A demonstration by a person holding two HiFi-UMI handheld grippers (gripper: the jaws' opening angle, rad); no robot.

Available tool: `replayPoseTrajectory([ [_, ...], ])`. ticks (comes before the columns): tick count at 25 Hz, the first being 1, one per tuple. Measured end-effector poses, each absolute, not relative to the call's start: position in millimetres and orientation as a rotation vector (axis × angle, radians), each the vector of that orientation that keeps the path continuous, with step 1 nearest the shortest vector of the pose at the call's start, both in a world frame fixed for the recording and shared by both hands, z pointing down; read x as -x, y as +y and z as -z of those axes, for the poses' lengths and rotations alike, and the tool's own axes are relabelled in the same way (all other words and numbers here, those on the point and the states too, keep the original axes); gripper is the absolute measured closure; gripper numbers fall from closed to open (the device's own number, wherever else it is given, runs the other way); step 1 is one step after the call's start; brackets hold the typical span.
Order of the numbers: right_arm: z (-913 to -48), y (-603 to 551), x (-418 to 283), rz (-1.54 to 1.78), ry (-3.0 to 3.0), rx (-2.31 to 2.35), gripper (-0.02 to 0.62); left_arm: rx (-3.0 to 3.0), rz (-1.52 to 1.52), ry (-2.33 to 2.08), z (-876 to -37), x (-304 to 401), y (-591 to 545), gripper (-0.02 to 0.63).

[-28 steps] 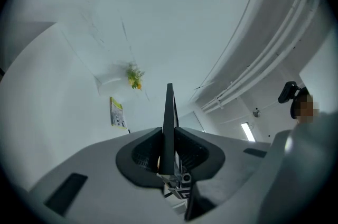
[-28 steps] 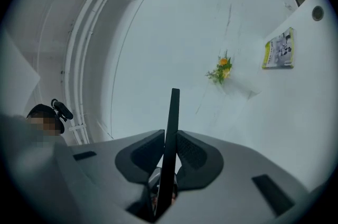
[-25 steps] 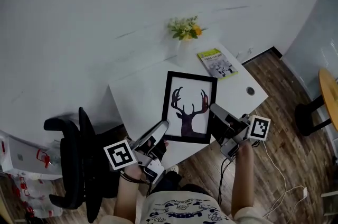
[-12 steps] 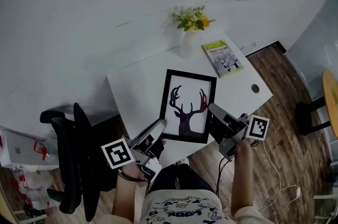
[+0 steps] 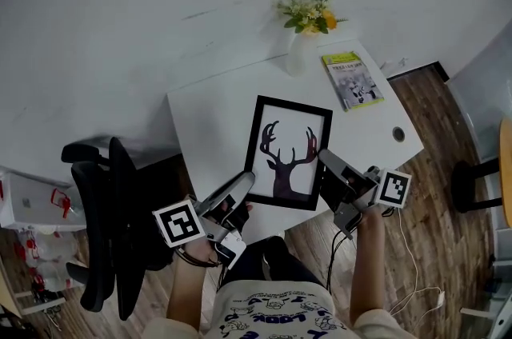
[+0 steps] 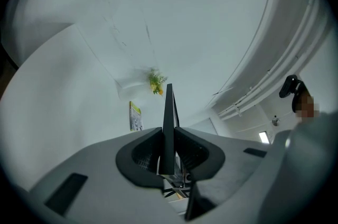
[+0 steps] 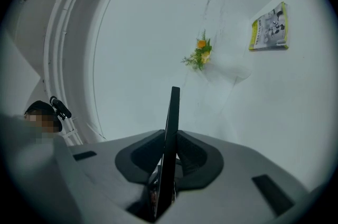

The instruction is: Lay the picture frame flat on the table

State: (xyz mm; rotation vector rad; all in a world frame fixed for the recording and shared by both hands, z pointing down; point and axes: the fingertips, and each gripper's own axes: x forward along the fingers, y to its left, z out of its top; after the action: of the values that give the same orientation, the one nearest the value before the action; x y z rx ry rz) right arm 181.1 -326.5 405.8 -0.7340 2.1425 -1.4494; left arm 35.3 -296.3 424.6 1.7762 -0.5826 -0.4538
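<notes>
A black picture frame (image 5: pixel 289 152) with a deer silhouette is held over the white table (image 5: pixel 208 129), its picture facing up toward me. My left gripper (image 5: pixel 246 184) is shut on its lower left corner. My right gripper (image 5: pixel 326 161) is shut on its lower right edge. In the left gripper view the picture frame (image 6: pixel 169 122) stands edge-on between the pads, and in the right gripper view the picture frame (image 7: pixel 171 133) does too. Whether the frame touches the table cannot be told.
A white vase of flowers (image 5: pixel 304 29) stands at the table's far edge. A green booklet (image 5: pixel 353 79) lies at the far right. A round cable hole (image 5: pixel 398 134) is near the right edge. A black office chair (image 5: pixel 104 225) stands left of the table.
The frame and both grippers stay in the same grip. The view has shifted, so the table, vase and booklet sit a little further right and higher.
</notes>
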Motion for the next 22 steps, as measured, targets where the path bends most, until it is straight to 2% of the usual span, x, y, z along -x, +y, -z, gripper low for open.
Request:
replayPoseTrajectory([
  [10,-462,-338,-177,1.613,2.118,0.752,0.513,-1.698,0.38,-0.682,-473,-33,-302,0.522],
  [22,-553,-339,-171,1.785,2.16,0.874,0.512,-1.716,0.113,-0.845,-565,-30,-296,0.52],
])
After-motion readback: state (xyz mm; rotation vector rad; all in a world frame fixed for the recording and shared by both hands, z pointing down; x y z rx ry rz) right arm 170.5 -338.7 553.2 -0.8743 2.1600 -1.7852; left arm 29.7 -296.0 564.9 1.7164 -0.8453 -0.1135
